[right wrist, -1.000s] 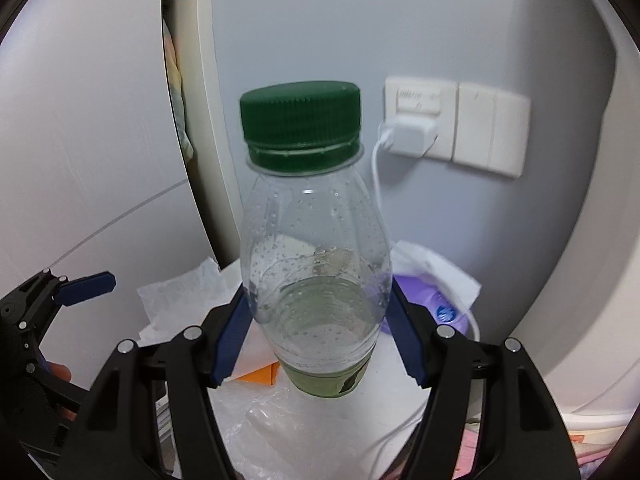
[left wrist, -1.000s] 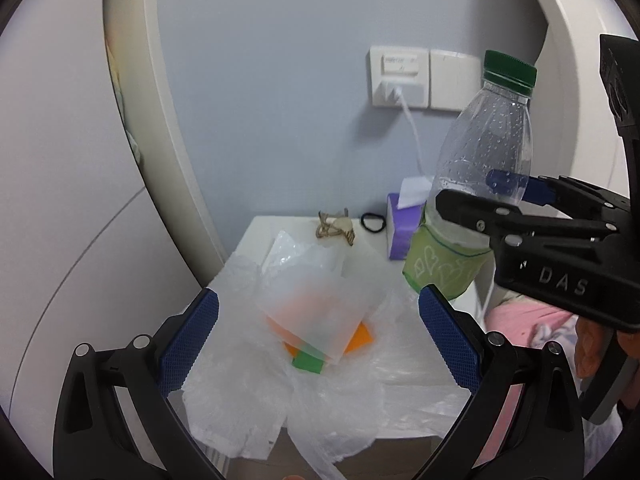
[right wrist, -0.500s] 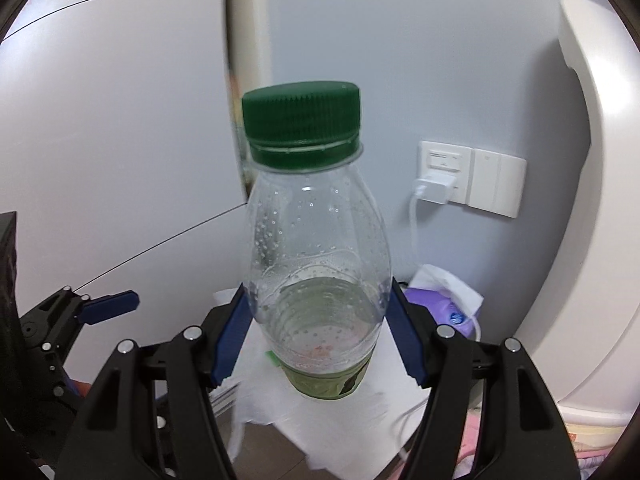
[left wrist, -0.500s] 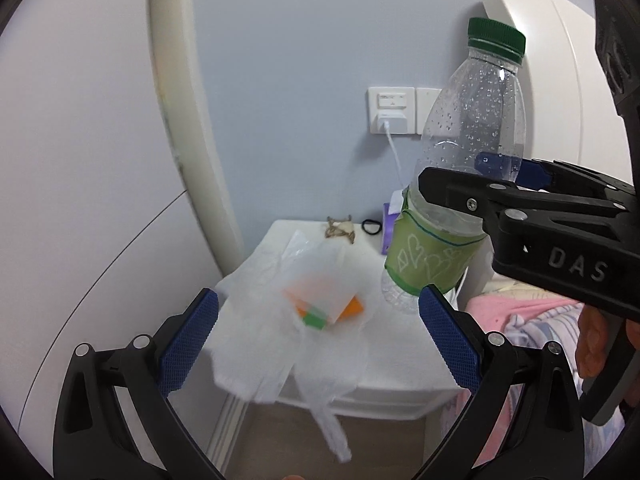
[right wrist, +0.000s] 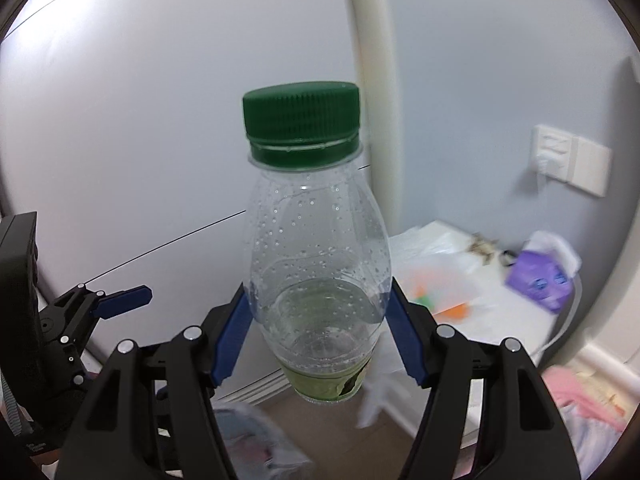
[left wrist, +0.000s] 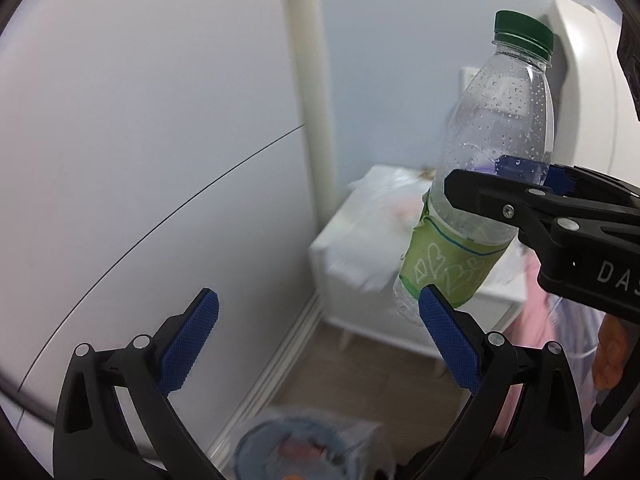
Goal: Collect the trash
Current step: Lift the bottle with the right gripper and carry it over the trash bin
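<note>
Brown floor (left wrist: 372,380) with a blurred bin (left wrist: 308,446) nearest, then left gripper (left wrist: 316,344) spread and empty, right gripper (right wrist: 318,334) pinching the green-capped bottle (right wrist: 316,248) in mid-air, white bedside table (right wrist: 516,316) with plastic bag (right wrist: 436,264) and purple tissue pack (right wrist: 538,276) behind, pale blue wall (left wrist: 380,80) farthest.
</note>
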{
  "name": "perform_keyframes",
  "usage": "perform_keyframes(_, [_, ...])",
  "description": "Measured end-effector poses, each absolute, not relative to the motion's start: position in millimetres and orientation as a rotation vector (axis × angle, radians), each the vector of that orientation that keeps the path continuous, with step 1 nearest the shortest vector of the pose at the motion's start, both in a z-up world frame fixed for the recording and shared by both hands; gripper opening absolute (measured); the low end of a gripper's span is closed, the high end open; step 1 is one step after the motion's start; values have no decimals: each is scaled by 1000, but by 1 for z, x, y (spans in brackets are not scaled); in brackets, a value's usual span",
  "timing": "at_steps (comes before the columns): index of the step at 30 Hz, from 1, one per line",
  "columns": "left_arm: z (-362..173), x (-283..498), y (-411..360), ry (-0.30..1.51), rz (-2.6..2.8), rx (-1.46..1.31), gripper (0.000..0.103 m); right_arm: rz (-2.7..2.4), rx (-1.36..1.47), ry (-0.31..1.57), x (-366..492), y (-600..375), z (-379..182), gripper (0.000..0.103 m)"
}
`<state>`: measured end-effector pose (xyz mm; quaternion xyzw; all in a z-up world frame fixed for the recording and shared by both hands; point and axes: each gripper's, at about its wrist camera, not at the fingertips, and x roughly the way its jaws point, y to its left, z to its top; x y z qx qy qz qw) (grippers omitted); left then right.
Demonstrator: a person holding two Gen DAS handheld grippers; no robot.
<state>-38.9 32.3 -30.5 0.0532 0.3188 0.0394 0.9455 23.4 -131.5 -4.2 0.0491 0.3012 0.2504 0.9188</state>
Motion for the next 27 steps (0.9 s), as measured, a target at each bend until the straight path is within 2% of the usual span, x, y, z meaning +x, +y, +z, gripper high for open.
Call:
perform_keyframes(9, [-68, -108, 95, 729, 223, 66, 97, 673, 67, 715, -9, -44, -39, 62])
perform_keyframes(27, [-218, -138, 167, 1002, 318, -43, 97, 742, 47, 1019, -22, 48, -176, 62])
